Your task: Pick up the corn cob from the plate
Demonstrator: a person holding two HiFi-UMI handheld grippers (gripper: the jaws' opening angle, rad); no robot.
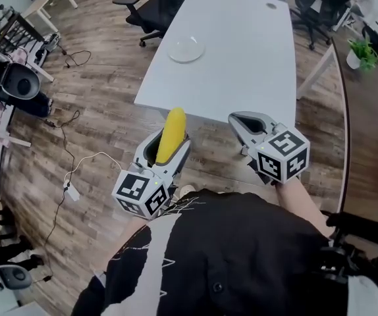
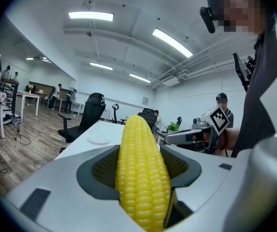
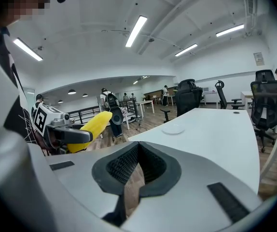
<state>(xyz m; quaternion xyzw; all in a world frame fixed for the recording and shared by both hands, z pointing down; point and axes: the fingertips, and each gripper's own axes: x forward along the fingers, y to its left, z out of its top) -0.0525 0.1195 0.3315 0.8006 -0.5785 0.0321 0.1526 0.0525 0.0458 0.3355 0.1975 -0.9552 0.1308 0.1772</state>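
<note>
The yellow corn cob (image 1: 172, 135) stands between the jaws of my left gripper (image 1: 170, 143), which is shut on it, off the table's near edge over the wooden floor. In the left gripper view the corn cob (image 2: 141, 173) fills the middle and points away past the pads. The empty white plate (image 1: 186, 49) lies on the white table (image 1: 242, 64) farther off. My right gripper (image 1: 235, 118) hovers to the right of the cob by the table's near edge, shut with nothing in it. In the right gripper view the corn cob (image 3: 91, 125) shows at left and the plate (image 3: 173, 129) ahead.
Black office chairs (image 1: 156, 5) stand round the far side of the table. A potted plant (image 1: 362, 51) sits on a brown desk at right. Cables (image 1: 70, 170) trail over the floor at left, beside racks and equipment. People stand far off in the room.
</note>
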